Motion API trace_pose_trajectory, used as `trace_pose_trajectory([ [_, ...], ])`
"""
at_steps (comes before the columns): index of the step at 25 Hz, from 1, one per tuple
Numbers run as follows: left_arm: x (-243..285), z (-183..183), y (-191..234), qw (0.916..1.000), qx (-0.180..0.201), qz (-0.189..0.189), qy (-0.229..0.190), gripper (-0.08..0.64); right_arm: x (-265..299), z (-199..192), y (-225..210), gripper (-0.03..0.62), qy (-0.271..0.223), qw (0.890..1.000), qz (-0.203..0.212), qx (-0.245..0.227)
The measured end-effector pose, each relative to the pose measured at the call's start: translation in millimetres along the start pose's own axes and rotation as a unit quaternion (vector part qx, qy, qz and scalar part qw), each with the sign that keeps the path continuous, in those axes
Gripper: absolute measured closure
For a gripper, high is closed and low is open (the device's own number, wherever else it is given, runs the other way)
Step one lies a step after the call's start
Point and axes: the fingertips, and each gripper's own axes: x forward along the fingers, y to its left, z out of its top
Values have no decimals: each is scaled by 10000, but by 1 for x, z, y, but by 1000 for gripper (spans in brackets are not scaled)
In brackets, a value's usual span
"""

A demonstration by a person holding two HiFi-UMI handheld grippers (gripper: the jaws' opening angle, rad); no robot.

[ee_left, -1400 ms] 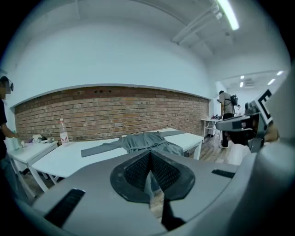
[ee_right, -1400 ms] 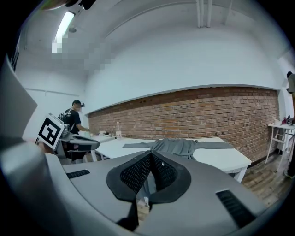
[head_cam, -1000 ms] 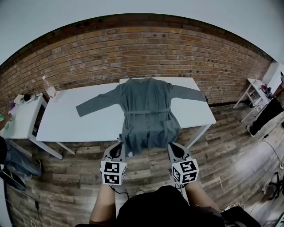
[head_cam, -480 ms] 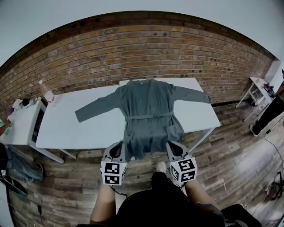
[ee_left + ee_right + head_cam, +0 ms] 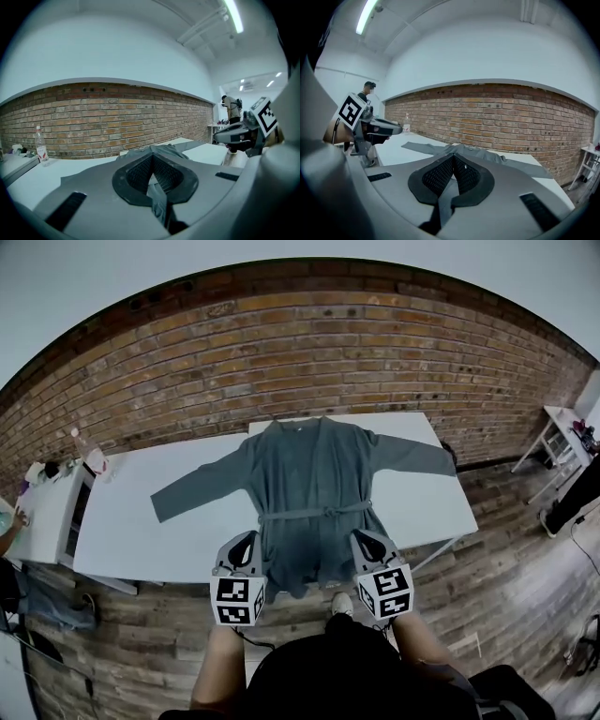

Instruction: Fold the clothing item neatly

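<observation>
I'm running two grey moulded shells, the left gripper (image 5: 249, 542) and the right gripper (image 5: 361, 538), each carrying a white cube (image 5: 237, 601) printed with black square markers. The jaw pads (image 5: 138, 171) are showing black, mesh-textured, ringed by a black collar. The operator is wearing a black top (image 5: 328, 676).

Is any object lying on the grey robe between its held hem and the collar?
Nothing visible does. On the robe lies only its own belt; the bottle stands apart, far to its left.
</observation>
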Motion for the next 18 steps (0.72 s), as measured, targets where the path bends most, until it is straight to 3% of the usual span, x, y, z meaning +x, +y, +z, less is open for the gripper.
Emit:
trace_pose_trajectory([
  [8,80,51,-9,9995,80,78,-307,569,61,15,-78,591,37,9991,150,403],
  [18,177,74,-20,9997,-189,161,-77,569,114,12,-167,591,140,9982,228,528],
])
